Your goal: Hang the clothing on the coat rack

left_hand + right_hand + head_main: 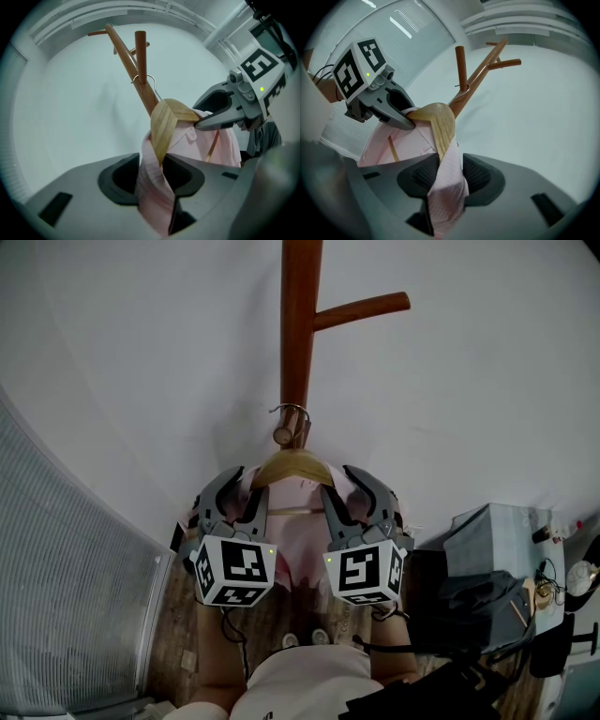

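Observation:
A pink shirt (302, 538) hangs on a pale wooden hanger (292, 467). The hanger's metal hook (292, 412) loops over a short peg (283, 435) of the brown wooden coat rack (300, 324). My left gripper (249, 489) is shut on the shirt's left shoulder, with pink cloth (152, 187) and the hanger's end (164, 129) between its jaws. My right gripper (336, 491) is shut on the other shoulder; cloth (446, 187) fills the gap between its jaws below the hanger's end (443, 129). Each gripper view shows the other gripper (220, 118) (401, 119) at the far shoulder.
A white wall stands behind the rack. Window blinds (66, 596) run along the left. Grey boxes and dark bags (487, 559) are stacked at the right. A longer branch (361, 310) sticks out to the right higher on the pole. The person's shoes (305, 638) are on the wooden floor.

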The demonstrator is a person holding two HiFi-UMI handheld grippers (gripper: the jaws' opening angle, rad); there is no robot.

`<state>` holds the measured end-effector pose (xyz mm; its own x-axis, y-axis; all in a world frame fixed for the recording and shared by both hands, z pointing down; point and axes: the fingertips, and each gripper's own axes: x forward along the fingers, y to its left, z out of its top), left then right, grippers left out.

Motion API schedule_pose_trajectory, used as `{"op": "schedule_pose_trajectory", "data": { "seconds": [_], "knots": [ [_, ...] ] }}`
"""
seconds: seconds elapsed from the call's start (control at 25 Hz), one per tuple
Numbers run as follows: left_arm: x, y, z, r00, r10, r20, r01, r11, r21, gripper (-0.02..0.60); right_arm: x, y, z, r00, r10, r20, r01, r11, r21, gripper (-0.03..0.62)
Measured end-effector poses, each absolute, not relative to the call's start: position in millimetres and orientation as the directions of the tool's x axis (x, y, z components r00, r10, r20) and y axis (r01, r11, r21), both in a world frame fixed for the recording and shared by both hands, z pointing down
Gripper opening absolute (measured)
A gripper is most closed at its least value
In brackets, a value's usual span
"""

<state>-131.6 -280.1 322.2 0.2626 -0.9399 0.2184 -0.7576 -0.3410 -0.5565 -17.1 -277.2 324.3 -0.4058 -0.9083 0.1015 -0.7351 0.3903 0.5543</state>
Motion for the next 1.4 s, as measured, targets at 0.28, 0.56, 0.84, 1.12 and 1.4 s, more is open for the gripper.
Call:
{"op": "schedule_pose_trajectory", "data": {
  "seconds": [0.28, 0.56, 0.84, 1.12, 1.4],
  "knots": [
    [-132.7, -279.3, 322.4, 0.254, -0.944, 0.209, -0.759, -0.328, -0.563, 0.164, -15.0, -272.4, 322.3, -0.408, -0.909, 0.085, -0.740, 0.384, 0.551, 0.160],
    [-132.3, -273.2, 319.1, 0.288, -0.939, 0.187, -0.767, -0.343, -0.543, 0.167, -12.7, -266.7, 318.9, -0.409, -0.910, 0.072, -0.743, 0.378, 0.552, 0.160],
    [-136.9, -264.3, 313.3, 0.300, -0.943, 0.141, -0.778, -0.328, -0.536, 0.170, -17.4, -261.9, 311.1, -0.418, -0.907, 0.043, -0.757, 0.374, 0.536, 0.160],
    [-138.5, -251.5, 295.4, 0.327, -0.943, 0.057, -0.792, -0.306, -0.528, 0.207, -18.4, -256.2, 307.1, -0.434, -0.900, 0.035, -0.762, 0.387, 0.519, 0.160],
    [-154.0, -231.8, 256.2, 0.305, -0.936, -0.173, -0.862, -0.194, -0.469, 0.206, -33.7, -245.8, 299.4, -0.475, -0.880, 0.012, -0.734, 0.403, 0.547, 0.125]
  ]
}}
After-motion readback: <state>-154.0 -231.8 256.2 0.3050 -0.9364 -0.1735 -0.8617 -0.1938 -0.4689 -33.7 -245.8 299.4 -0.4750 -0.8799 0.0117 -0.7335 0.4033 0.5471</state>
